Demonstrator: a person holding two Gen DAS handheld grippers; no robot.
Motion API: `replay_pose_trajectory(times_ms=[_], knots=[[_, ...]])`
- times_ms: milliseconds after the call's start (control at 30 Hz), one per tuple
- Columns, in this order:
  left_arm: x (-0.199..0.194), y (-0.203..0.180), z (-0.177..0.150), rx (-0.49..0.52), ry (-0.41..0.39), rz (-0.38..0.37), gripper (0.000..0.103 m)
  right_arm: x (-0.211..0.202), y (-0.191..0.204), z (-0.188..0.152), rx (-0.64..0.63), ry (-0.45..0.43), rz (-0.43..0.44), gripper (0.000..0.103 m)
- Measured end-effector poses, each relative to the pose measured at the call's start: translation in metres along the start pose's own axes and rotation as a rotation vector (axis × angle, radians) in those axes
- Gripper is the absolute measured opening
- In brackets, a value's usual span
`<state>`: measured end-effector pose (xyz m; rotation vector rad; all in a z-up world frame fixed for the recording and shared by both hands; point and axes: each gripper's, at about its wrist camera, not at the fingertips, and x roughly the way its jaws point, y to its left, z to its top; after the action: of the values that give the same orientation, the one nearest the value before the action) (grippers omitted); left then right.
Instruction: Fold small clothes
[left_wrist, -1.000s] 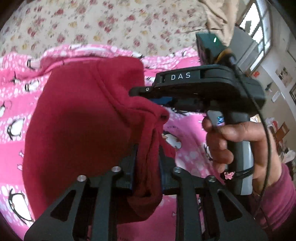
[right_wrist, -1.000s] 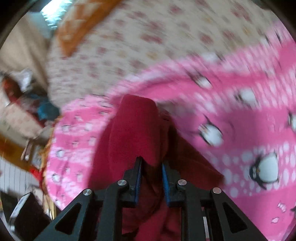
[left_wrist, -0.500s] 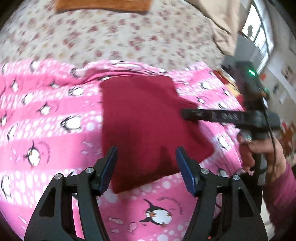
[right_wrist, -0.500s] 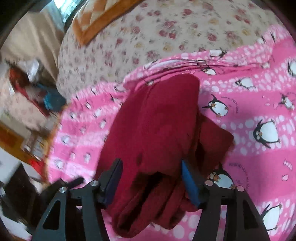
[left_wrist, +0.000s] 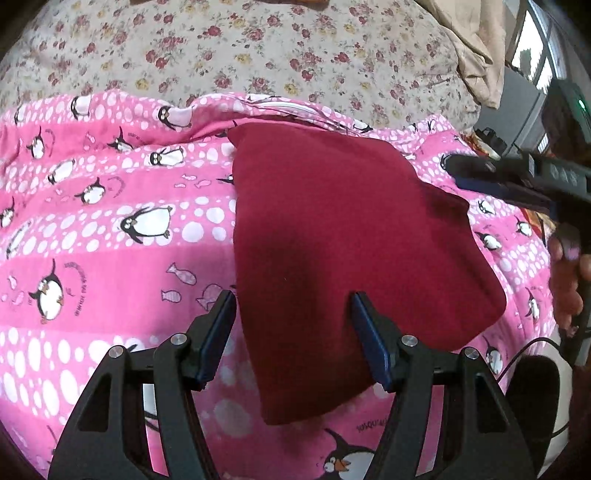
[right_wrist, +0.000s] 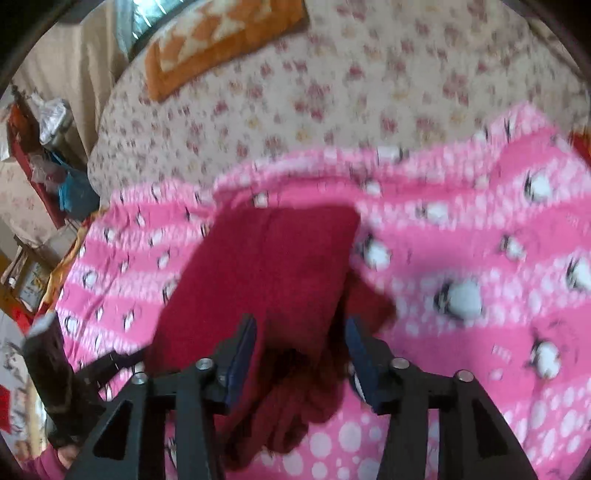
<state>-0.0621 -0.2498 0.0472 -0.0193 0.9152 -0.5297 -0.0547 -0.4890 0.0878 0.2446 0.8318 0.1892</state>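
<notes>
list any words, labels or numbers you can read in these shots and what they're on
Nothing reads cleanly.
Right gripper body: pale lettering, too blurred to read.
Pink penguin blanket: small curved script beside the penguins, too small to read.
Red folded garment: no print or label shows.
Right wrist view: motion-blurred, no text legible.

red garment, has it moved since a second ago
Yes. The red garment was bunched up in both grippers; it now lies flat on the penguin blanket, released, with left gripper open.
</notes>
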Motion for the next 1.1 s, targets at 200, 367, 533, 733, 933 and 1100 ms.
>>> replay_pose_trajectory(times_ms=[200,367,533,733,933,1100], knots=[[0.004,0.002,0.001,-0.007,-0.013,-0.006,0.07,0.069,0.013,0.019,-0.03,0.09,-0.024,0.049],[0.006,0.003,0.002,-0.02,-0.021,-0.013,0.071,0.103,-0.008,0.019,-0.026,0.092,-0.1,0.055],[0.005,0.002,-0.001,-0.014,-0.018,0.004,0.071,0.093,-0.004,0.017,-0.043,0.095,-0.11,0.055],[0.004,0.002,-0.002,-0.019,-0.024,0.016,0.071,0.04,0.017,-0.001,-0.064,0.059,-0.06,0.055],[0.004,0.0,-0.004,-0.02,-0.033,0.028,0.071,0.019,0.026,-0.032,-0.13,0.057,-0.086,0.055],[0.005,0.001,-0.007,-0.014,-0.03,0.02,0.071,0.044,0.001,-0.057,-0.054,0.132,-0.064,0.055]])
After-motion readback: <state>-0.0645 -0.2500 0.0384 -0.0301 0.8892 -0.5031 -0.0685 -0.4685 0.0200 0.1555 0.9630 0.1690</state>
